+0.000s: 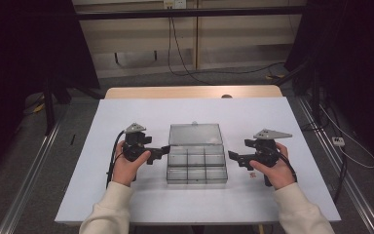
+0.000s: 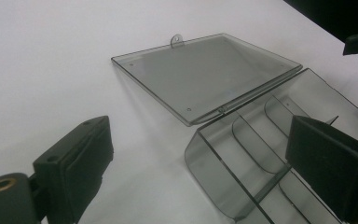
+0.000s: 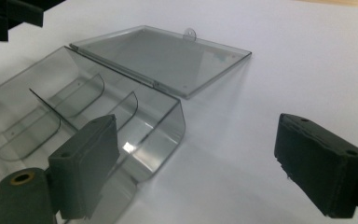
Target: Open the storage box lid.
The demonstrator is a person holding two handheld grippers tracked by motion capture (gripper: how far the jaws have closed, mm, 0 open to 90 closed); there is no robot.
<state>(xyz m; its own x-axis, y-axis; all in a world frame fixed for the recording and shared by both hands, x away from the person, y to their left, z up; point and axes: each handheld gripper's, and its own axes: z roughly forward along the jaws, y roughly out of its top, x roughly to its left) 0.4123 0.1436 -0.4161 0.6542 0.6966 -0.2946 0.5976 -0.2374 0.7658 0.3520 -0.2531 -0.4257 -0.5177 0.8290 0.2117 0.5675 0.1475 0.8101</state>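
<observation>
A clear grey plastic compartment box (image 1: 196, 165) lies open in the middle of the white table top (image 1: 141, 204), its lid (image 1: 195, 134) folded flat behind it. The compartments look empty. My left gripper (image 1: 164, 151) is held just left of the box, jaws pointing at it and open with nothing between them. In the left gripper view the box (image 2: 261, 154) lies under the right jaw of that gripper (image 2: 205, 163). My right gripper (image 1: 231, 157) is held just right of the box, also open and empty. In the right gripper view the box (image 3: 74, 107) lies behind the left jaw of that gripper (image 3: 200, 158).
A tiny reddish item (image 1: 252, 176) lies on the table by the right hand. A wooden table edge (image 1: 190, 91) shows behind the white top. Cables (image 1: 185, 73) and dark stands (image 1: 48, 102) are on the floor around the table.
</observation>
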